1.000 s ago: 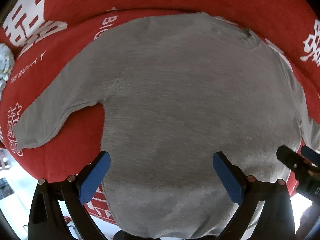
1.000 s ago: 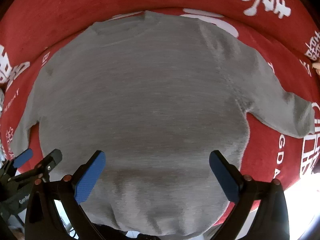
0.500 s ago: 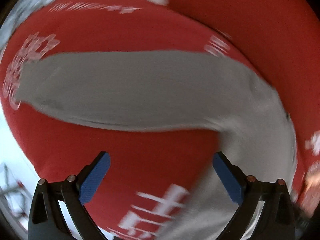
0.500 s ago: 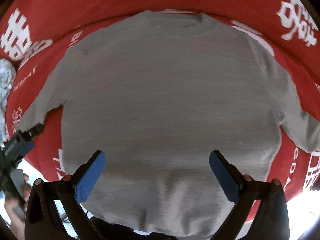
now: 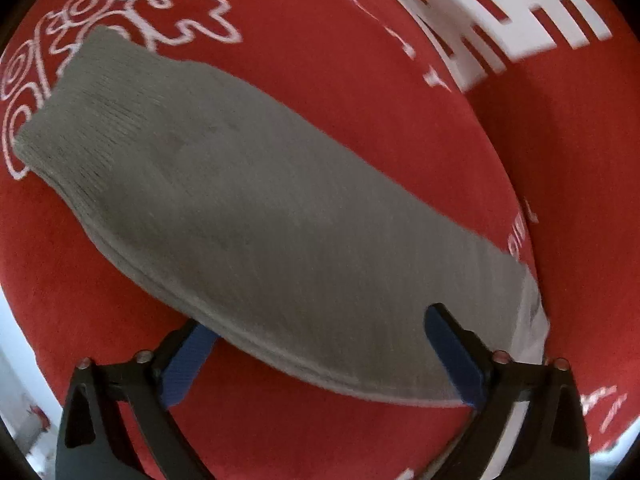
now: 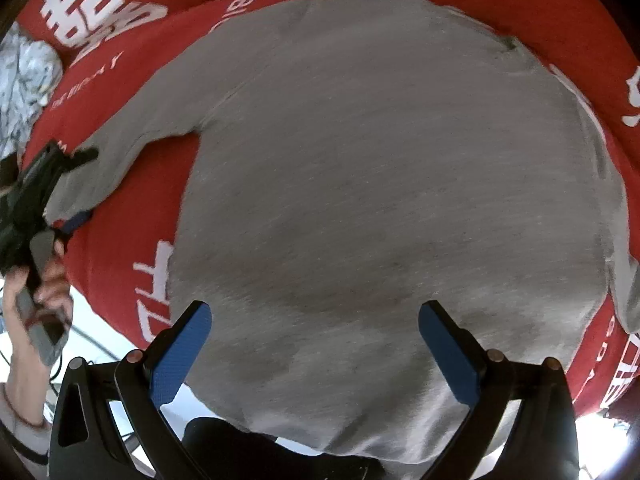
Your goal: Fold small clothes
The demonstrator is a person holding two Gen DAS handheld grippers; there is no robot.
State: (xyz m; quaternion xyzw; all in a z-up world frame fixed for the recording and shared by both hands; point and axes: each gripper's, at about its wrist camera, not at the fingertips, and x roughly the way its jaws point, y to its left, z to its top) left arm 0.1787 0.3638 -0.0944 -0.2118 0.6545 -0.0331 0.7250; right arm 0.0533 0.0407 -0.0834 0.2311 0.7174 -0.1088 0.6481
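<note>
A grey knit sweater (image 6: 380, 160) lies flat, front down or up I cannot tell, on a red cloth (image 6: 120, 220) printed with white characters. Its left sleeve (image 5: 240, 200) runs slantwise from the ribbed cuff (image 5: 44, 120) at the upper left to the lower right. My left gripper (image 5: 320, 356) straddles this sleeve, jaws closing, pads not pressing on the knit. In the right wrist view the left gripper (image 6: 78, 186) sits at the sleeve's end. My right gripper (image 6: 316, 340) hangs open over the sweater's lower body, with nothing between its fingers.
A person's hand (image 6: 44, 280) holds the left gripper's handle at the left edge. A crumpled pale patterned cloth (image 6: 24, 80) lies at the far left. The sweater's other sleeve (image 6: 628, 280) trails off at the right. The red cloth (image 5: 360, 80) rises at the back.
My left gripper has swung from the sweater's hem out to the left sleeve, rolled, and come down close over it. The right gripper has slid left along the hem.
</note>
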